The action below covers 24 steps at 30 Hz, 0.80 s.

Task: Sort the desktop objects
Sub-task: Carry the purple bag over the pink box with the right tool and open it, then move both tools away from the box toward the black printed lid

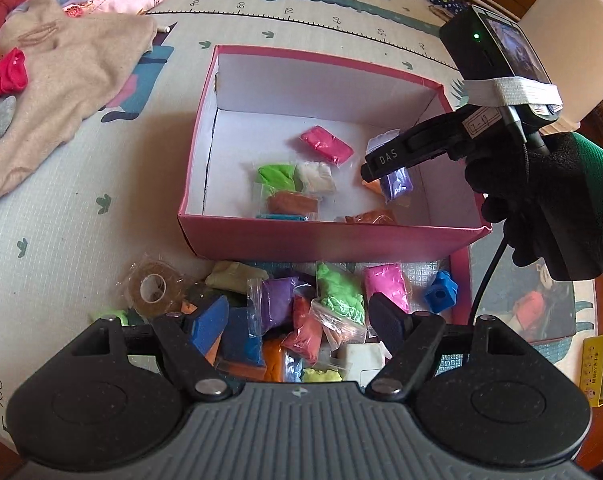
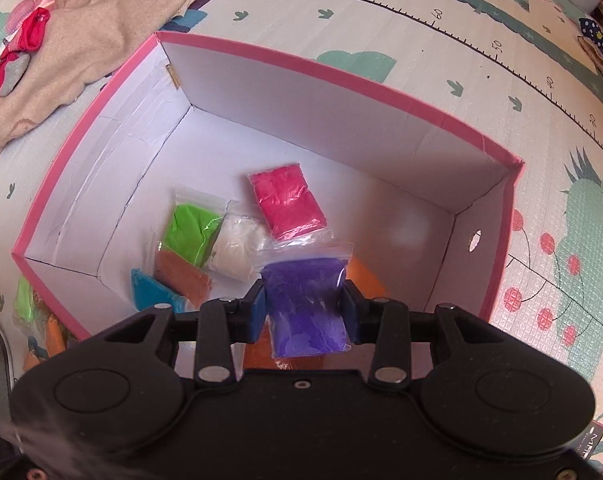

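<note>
Inside the pink box (image 2: 333, 76), white within, lie several small bags of coloured clay: a magenta bag (image 2: 287, 204) toward twelve o'clock of the floor, a white bag (image 2: 237, 250) and a green bag (image 2: 191, 232) left of it, a brown bag (image 2: 181, 276) and a teal bag (image 2: 151, 286) nearer seven o'clock, and something orange at the near wall, mostly hidden. The right gripper (image 2: 305, 304) hangs over the box's five o'clock corner, its blue pads clenched on a purple bag (image 2: 307, 308) held above the box floor. A gloved hand (image 1: 541, 204) carries that gripper.

Outside, against the box's near wall at six o'clock, sits a heap of clay bags (image 1: 301, 316): purple, green, pink, blue, orange, yellow. The left gripper (image 1: 297, 320) hangs over this heap with its jaws released, nothing pressed between them. A roll of clear tape (image 1: 153, 288) lies at the heap's nine o'clock, a blue block (image 1: 441, 290) at its three o'clock.

Everything rests on a printed play mat (image 1: 61, 200) with a ruler scale. A beige garment (image 1: 61, 72) with red socks (image 1: 5, 84) lies at ten o'clock.
</note>
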Available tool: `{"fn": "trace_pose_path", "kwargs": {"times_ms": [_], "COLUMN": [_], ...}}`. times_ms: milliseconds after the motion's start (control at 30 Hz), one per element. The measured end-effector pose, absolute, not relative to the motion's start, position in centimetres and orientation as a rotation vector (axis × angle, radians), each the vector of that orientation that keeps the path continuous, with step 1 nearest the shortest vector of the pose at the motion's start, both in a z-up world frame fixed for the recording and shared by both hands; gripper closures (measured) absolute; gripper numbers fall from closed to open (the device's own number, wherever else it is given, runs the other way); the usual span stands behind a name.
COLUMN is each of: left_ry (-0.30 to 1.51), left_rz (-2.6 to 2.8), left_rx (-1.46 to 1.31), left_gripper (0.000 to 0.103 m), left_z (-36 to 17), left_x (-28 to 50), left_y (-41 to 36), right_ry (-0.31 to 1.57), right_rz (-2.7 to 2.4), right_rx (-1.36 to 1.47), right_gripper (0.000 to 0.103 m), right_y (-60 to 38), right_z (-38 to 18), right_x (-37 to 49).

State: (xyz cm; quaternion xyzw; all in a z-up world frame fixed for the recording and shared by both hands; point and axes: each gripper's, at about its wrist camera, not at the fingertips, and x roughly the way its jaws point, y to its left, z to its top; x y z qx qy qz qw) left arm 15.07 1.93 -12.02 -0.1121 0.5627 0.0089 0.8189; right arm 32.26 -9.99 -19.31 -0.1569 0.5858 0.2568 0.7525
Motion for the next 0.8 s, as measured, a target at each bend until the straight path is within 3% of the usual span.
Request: {"fn": "trace_pose_path", "kwargs": {"times_ms": [267,300,367,467,800], "left_ry": [1.230,1.232,1.237,1.241,1.233], "left_rz": [0.023,0.025,0.026,0.026,0.009], "left_rx": [-0.258,-0.260,-0.260,-0.255,-0.236], "left_gripper": [0.026,0.026,0.026,0.026,0.026], "left_z": [-13.3,-13.4,-13.5,-13.5,-13.3], "left_x": [15.2,15.2,15.1,15.1,14.9], "left_y": [2.2,2.3,2.4,2.4,1.7], "right_ry": [1.318,1.319,1.322,1.314,1.267], "right_rz": [0.557,0.552,0.537,0.525,0.529], "right_rx": [-0.375,-0.374,-0.369,-0.368,-0.302], "right_gripper": [0.062,0.058,0.040,0.032,0.028], "right_y": [-8.5,-8.5,-8.5,-8.5,-9.5], "right_z": [-21.5,-21.6,-21.7,-21.4,-18.1], "right_x": [32.6,32.7,32.8,32.8,32.1]}}
